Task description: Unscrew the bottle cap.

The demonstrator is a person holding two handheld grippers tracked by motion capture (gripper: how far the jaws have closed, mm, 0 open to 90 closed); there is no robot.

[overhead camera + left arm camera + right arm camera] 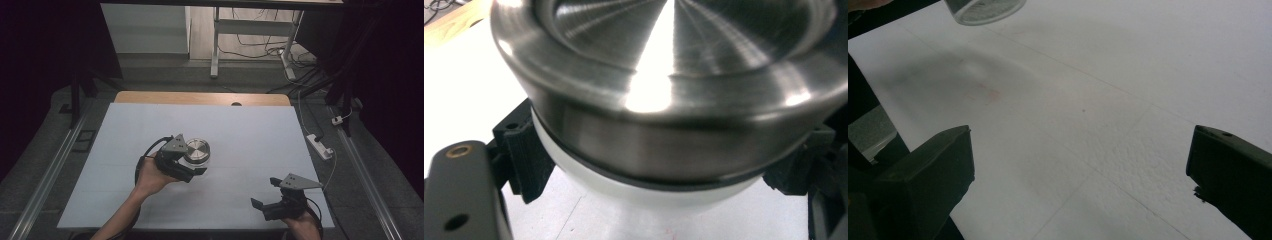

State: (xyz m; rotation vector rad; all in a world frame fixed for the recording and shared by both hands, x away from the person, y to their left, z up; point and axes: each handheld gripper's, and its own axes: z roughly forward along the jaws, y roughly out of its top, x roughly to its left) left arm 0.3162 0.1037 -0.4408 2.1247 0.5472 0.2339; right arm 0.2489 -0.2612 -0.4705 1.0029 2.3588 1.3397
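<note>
A round jar with a brushed metal lid (pixel 196 150) stands left of the middle of the white-covered table (pixel 250 130). My left gripper (pixel 195 163) comes at it from the near left and is shut on it. In the left gripper view the lid (pixel 674 75) looms large, and the black pads (pixel 526 155) press the pale body (pixel 649 192) just under it. My right gripper (pixel 265 192) rests open near the front right edge, nothing between its jaws. The right gripper view shows that gripper (pixel 1078 180) wide apart over bare sheet, with the jar's base (pixel 983 9) at the top.
The wooden tabletop edge (pixel 200 97) shows past the white sheet at the back. A white power strip (pixel 320 146) lies on the floor off the table's right side. Desk legs and cables (pixel 250 45) stand beyond. Dark curtains flank both sides.
</note>
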